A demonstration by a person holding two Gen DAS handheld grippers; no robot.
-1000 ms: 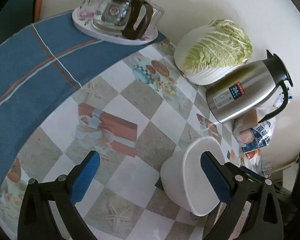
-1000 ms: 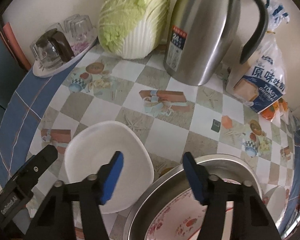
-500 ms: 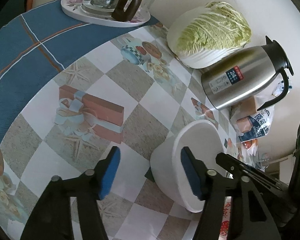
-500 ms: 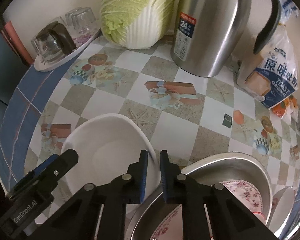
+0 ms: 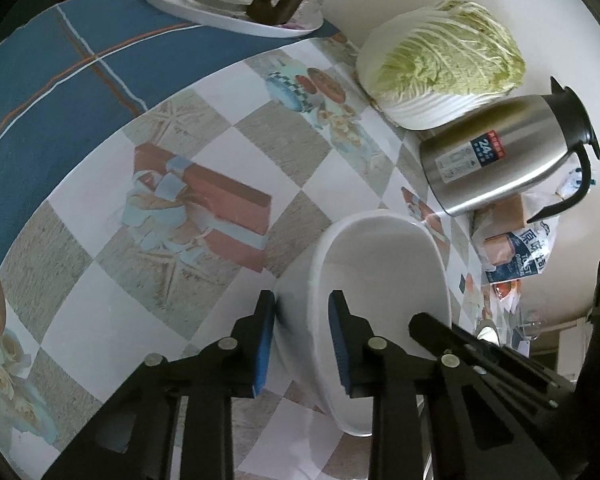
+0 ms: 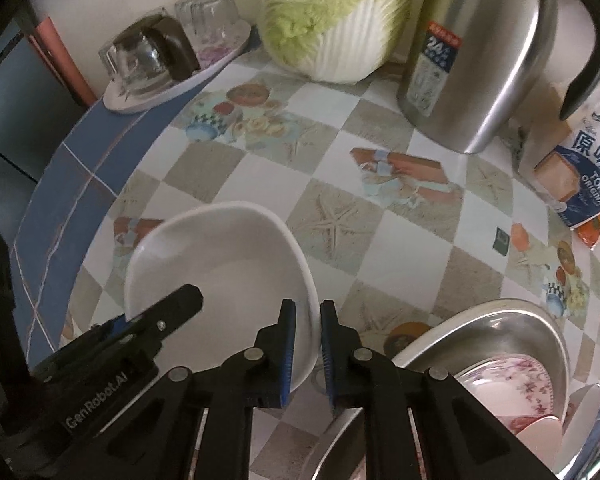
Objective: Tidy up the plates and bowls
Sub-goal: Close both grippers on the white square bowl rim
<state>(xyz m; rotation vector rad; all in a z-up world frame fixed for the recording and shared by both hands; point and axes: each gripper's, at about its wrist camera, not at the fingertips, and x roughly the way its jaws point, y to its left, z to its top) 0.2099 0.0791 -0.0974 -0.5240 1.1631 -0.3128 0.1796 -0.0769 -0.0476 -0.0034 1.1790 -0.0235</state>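
A white bowl (image 5: 384,272) stands on the checkered tablecloth; it also shows in the right wrist view (image 6: 220,256). My left gripper (image 5: 302,336) is shut on its left rim, one blue pad outside the wall and one inside. My right gripper (image 6: 306,344) is shut on the bowl's right rim in the same way. The other gripper's black arm reaches into each view over the bowl. A steel basin (image 6: 512,328) at the lower right holds a floral plate (image 6: 512,380).
At the back by the wall stand a napa cabbage (image 6: 336,12), a steel thermos jug (image 6: 476,60), a bag of toast (image 6: 580,176) and a tray of upturned glasses (image 6: 168,60). A blue cloth (image 5: 52,80) covers the table's left part.
Both grippers have closed from wide open onto opposite rims of the white bowl. The left gripper has also moved in closer to the bowl.
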